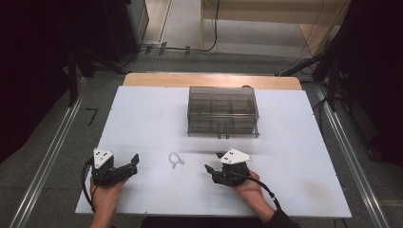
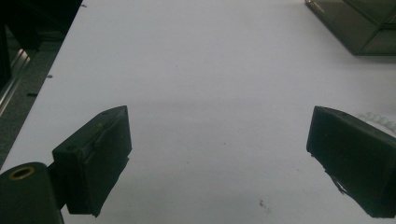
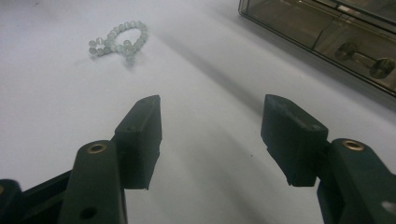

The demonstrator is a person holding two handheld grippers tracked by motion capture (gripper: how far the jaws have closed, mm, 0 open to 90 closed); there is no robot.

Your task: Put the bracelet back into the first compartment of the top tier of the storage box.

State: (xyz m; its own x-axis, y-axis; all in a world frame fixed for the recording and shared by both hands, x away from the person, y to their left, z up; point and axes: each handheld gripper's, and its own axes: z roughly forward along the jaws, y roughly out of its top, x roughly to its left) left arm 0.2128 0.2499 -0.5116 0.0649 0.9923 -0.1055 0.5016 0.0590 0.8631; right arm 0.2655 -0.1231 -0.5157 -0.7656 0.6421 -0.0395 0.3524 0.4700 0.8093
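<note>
Bracelet (image 1: pixel 175 159) of pale beads, one only, lies in a loose loop with a twisted tail on the white table (image 1: pixel 142 123), between the two grippers and nearer the person's edge than the box. In the right gripper view it sits ahead of the jaws and off to their left, well clear of both pads. One smoky clear box (image 1: pixel 223 112) stands farther back near the middle of the table, its inside split into compartments; two small round knobs show on its front wall in the right gripper view. Right gripper (image 1: pixel 213 163), held in one hand (image 1: pixel 248 188), has its jaws spread wide with nothing between them. Left gripper (image 1: pixel 135 163) is likewise gaping and holds nothing, its pads over bare table
</note>
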